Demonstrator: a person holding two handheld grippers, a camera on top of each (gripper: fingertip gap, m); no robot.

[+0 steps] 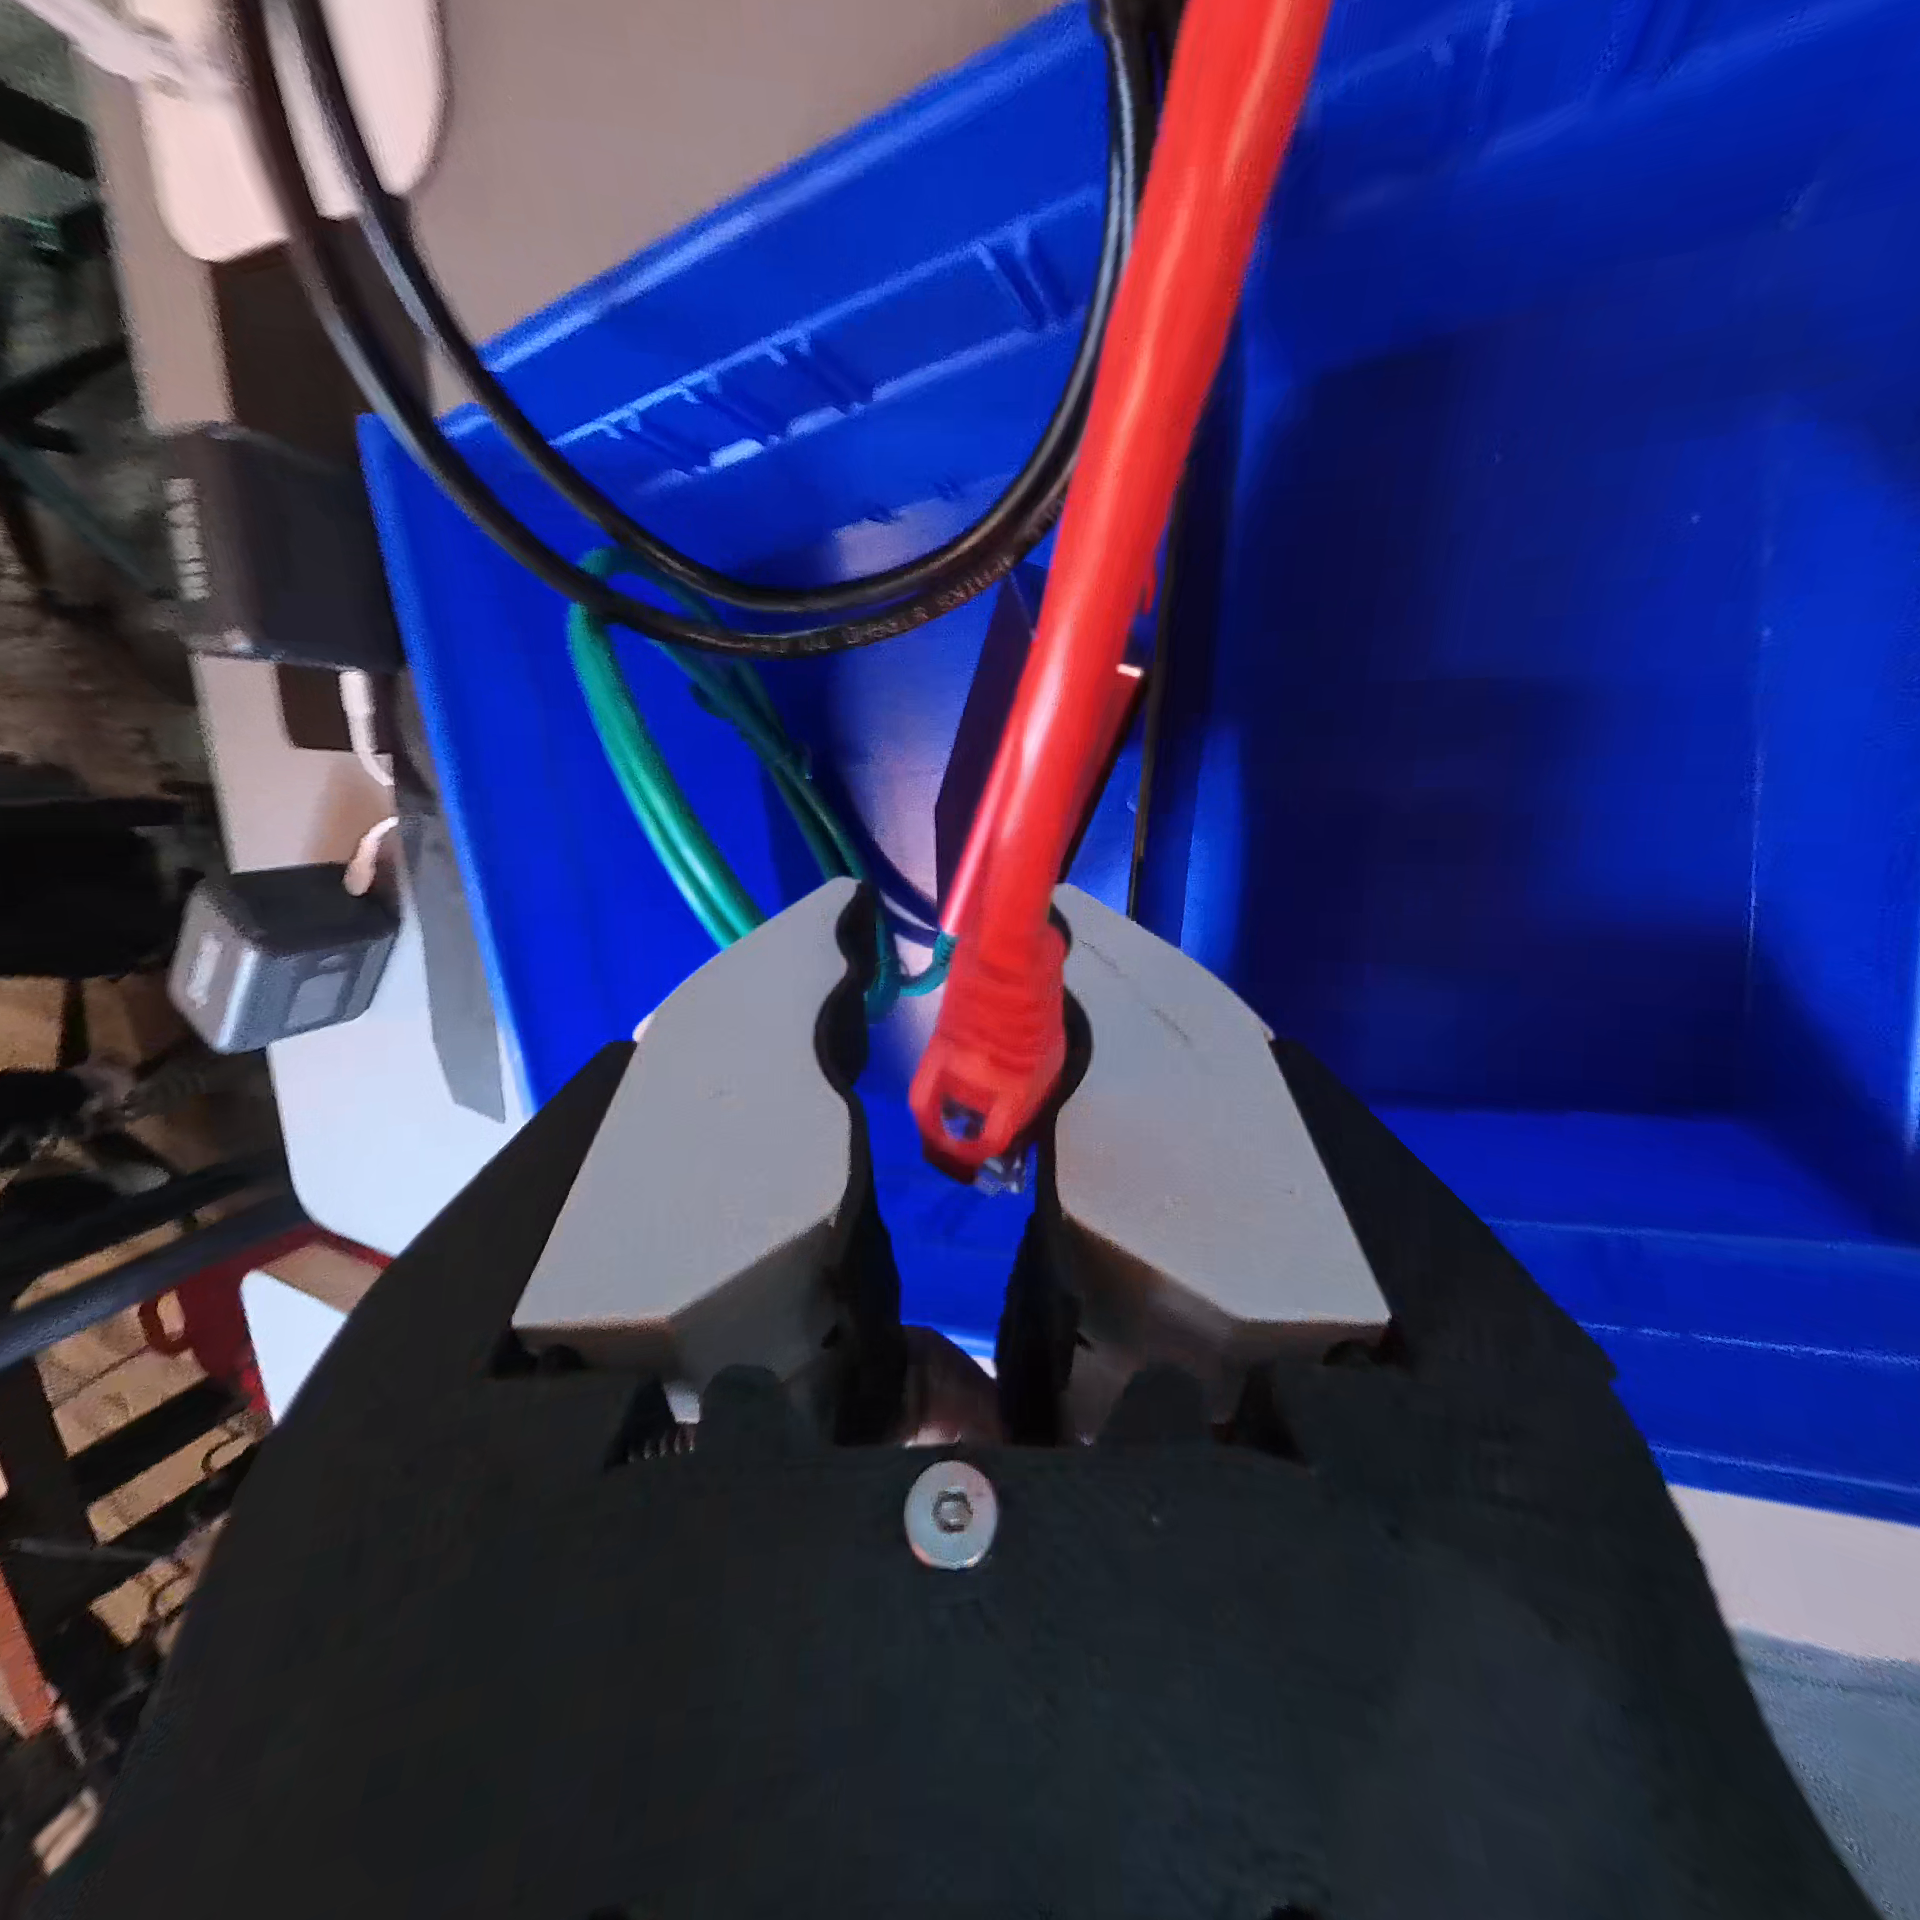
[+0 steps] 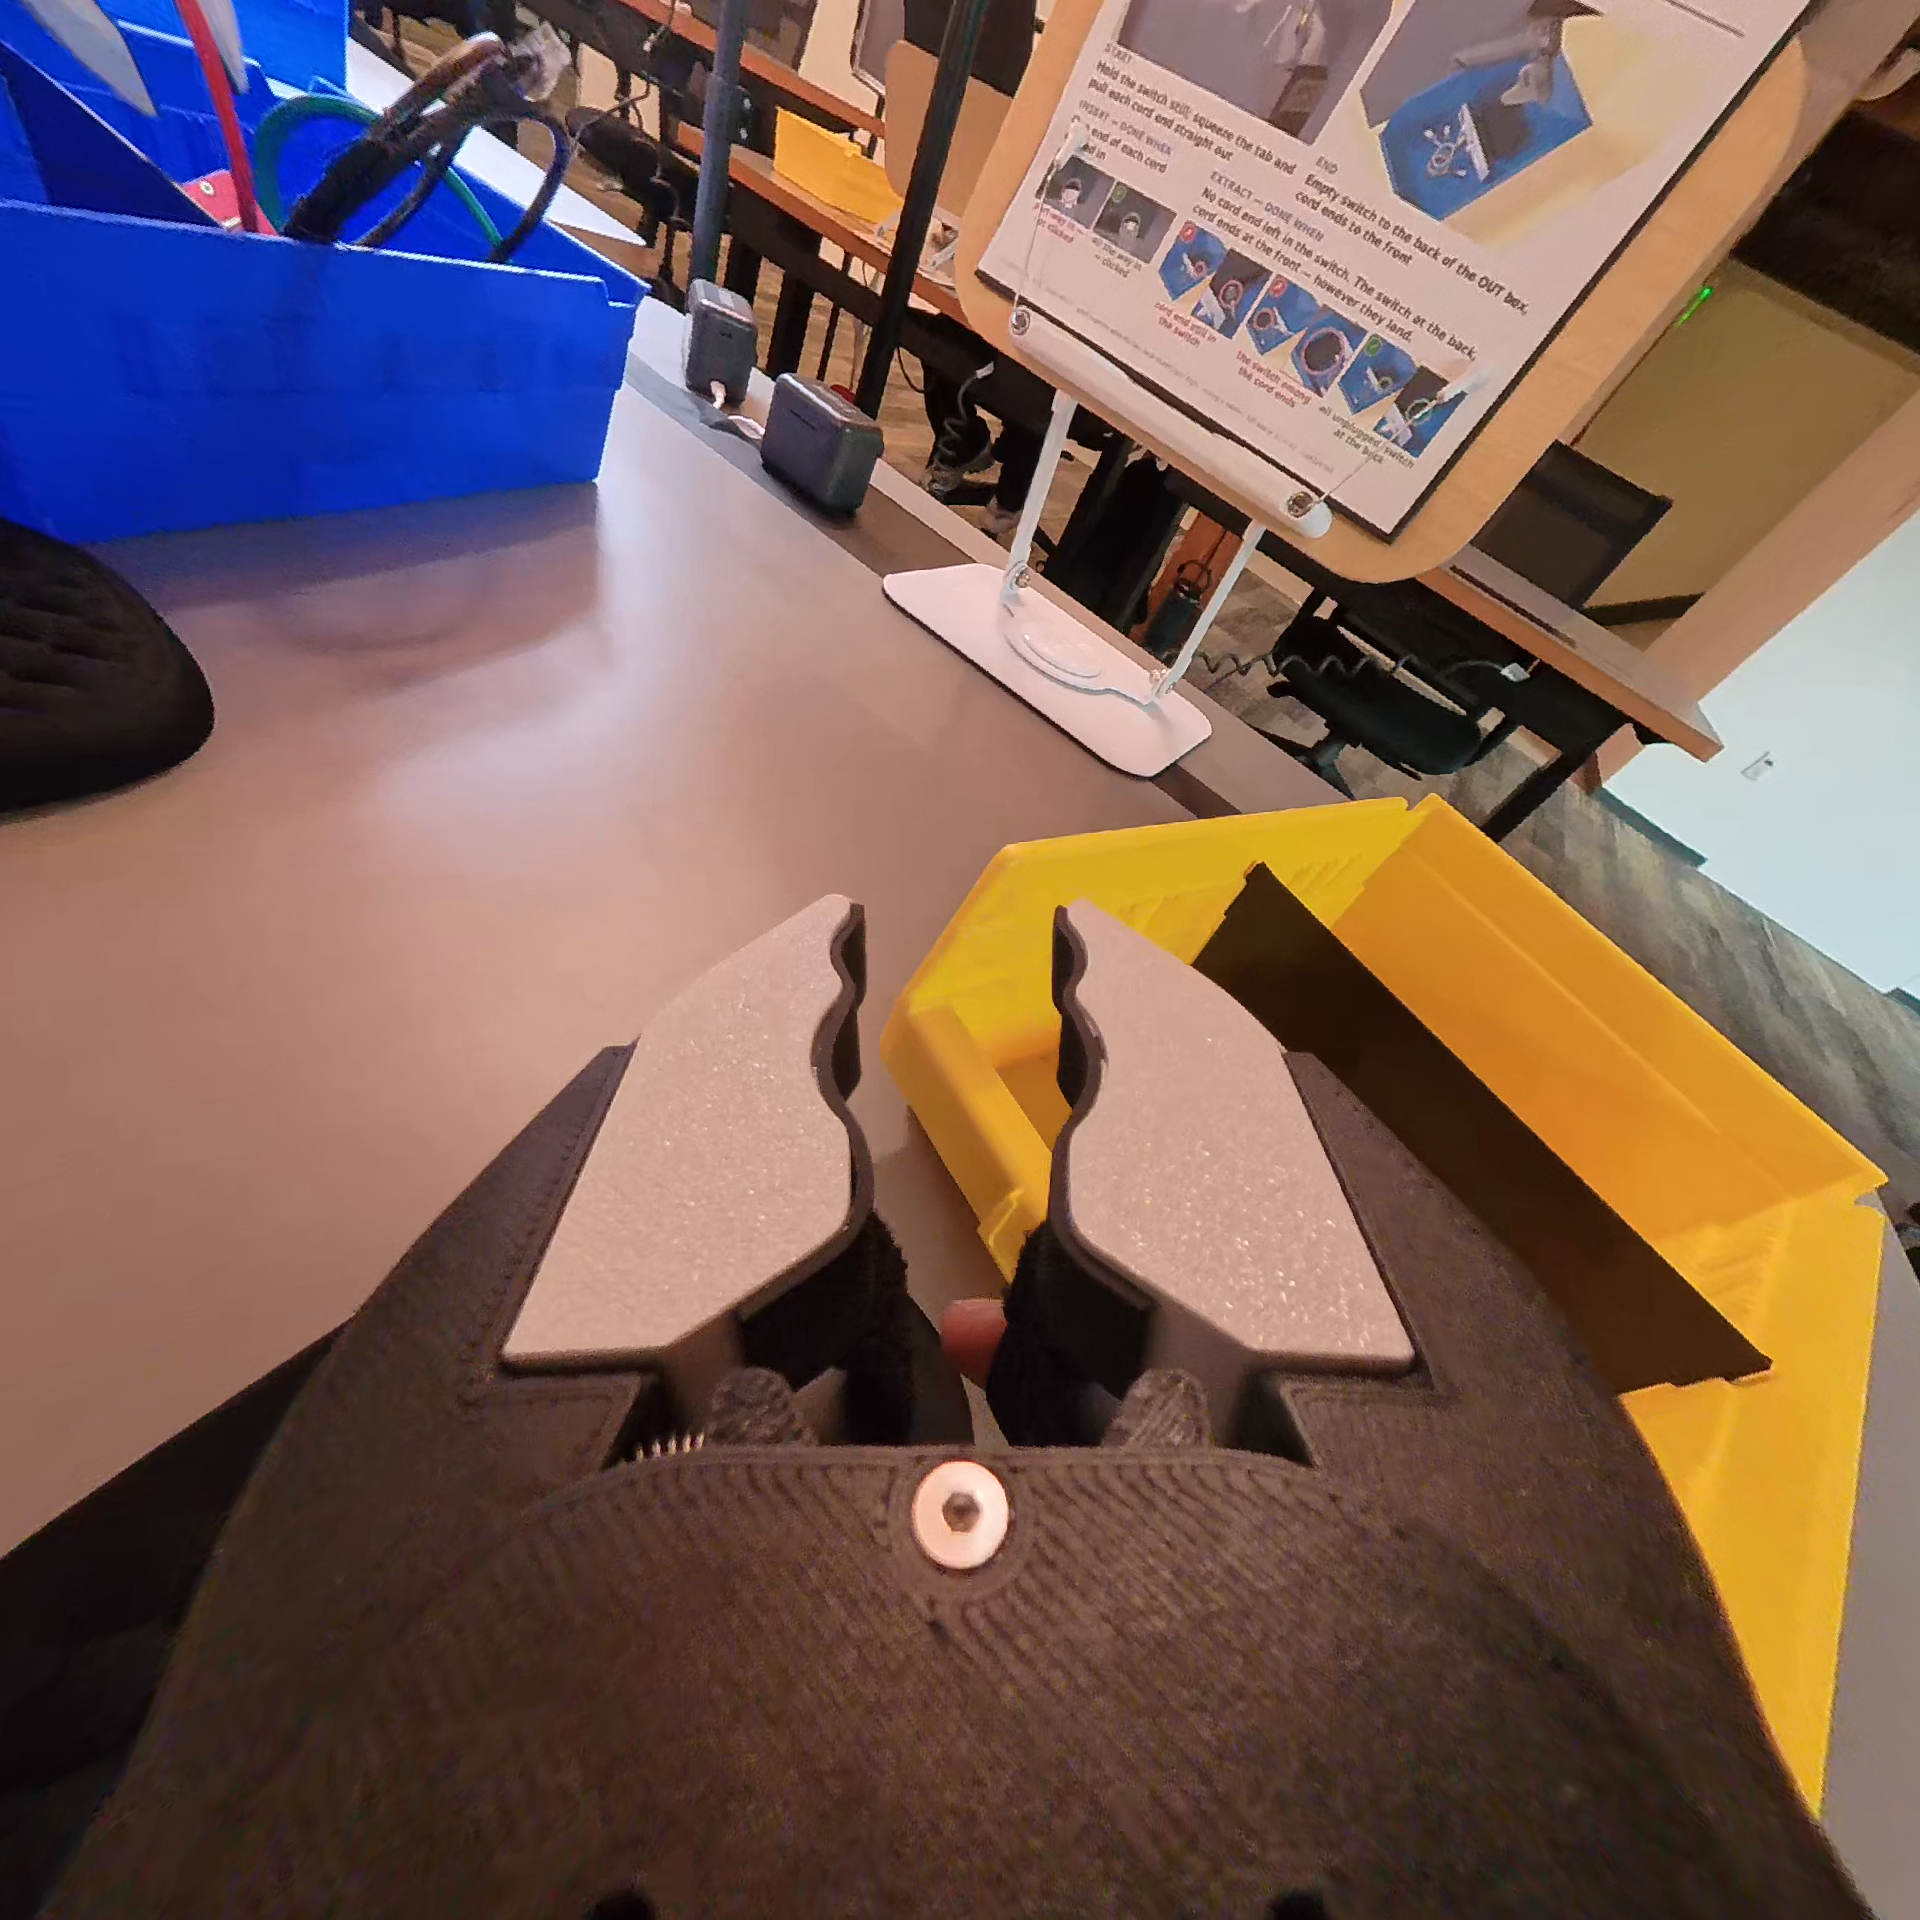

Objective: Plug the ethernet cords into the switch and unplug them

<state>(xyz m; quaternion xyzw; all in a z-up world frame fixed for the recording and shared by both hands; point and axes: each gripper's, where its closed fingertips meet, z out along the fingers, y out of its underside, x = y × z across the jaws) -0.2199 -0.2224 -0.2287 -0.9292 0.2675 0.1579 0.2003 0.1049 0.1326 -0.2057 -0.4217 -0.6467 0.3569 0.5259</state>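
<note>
The red ethernet cord [image 1: 1101, 582] is seen between the left gripper [image 1: 956, 914] jaws over the blue bin [image 1: 1558, 727]; whether it is clamped cannot be told. The right gripper [image 2: 956, 935] jaws are held apart, empty, before the yellow bin [image 2: 1621, 1049].

Instruction sheet [image 2: 1340, 218]: we see printed text and small pictures on it, clipped to a wooden board [image 2: 1621, 343].
Black cable [image 1: 883, 623]: we see faint lettering, too blurred to read.
</note>
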